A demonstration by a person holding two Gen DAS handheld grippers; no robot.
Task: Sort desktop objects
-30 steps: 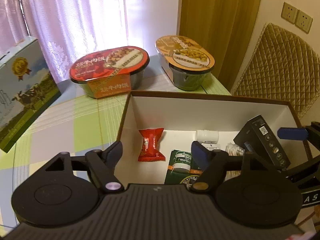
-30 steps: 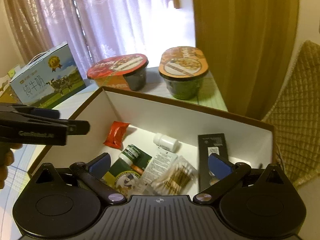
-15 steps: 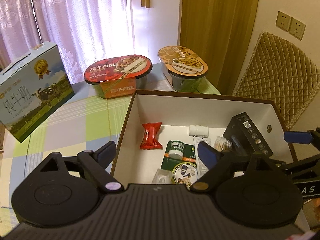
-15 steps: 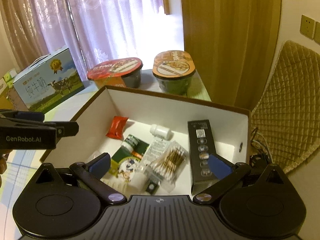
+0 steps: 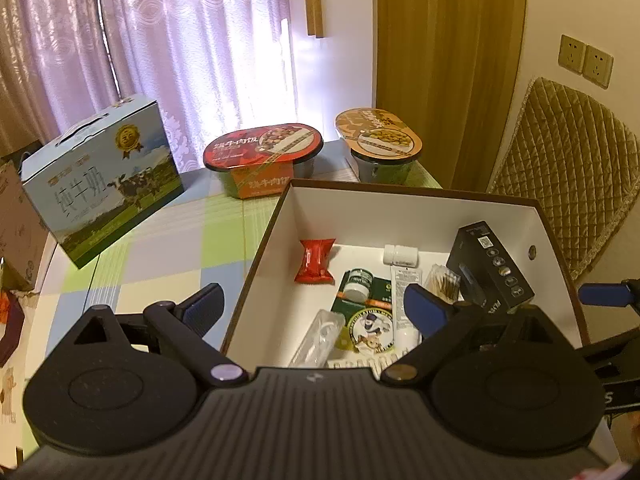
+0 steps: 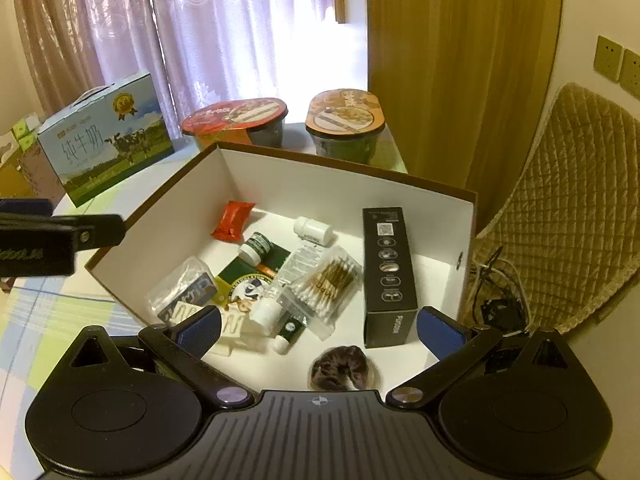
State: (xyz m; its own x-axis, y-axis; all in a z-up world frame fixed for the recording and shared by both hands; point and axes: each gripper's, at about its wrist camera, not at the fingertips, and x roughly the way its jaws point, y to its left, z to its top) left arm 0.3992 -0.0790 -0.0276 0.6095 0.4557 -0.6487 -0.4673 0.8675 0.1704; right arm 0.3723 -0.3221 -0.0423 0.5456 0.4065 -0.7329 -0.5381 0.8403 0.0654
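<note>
The open-topped box (image 6: 424, 196) is crowded along its middle and by the upright black carton (image 6: 388, 268), its bare floor lying near the left wall, while the checked table (image 5: 160, 248) toward the milk carton (image 5: 100, 184) lies bare.

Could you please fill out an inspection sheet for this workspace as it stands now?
Surface: table with a checked cloth, partly covered.
Job's things: open white-lined box holding a red snack packet, white bottle, cotton swab bag, black carton and dark scrunchie.
Clutter: milk carton and two instant meal bowls behind the box.
Grippers: left gripper open, jaws just opening, nothing between them; right gripper open, empty.
Cables: tangle of cables on the floor beside the box.
Surroundings: curtains, quilted chair, wall sockets.
</note>
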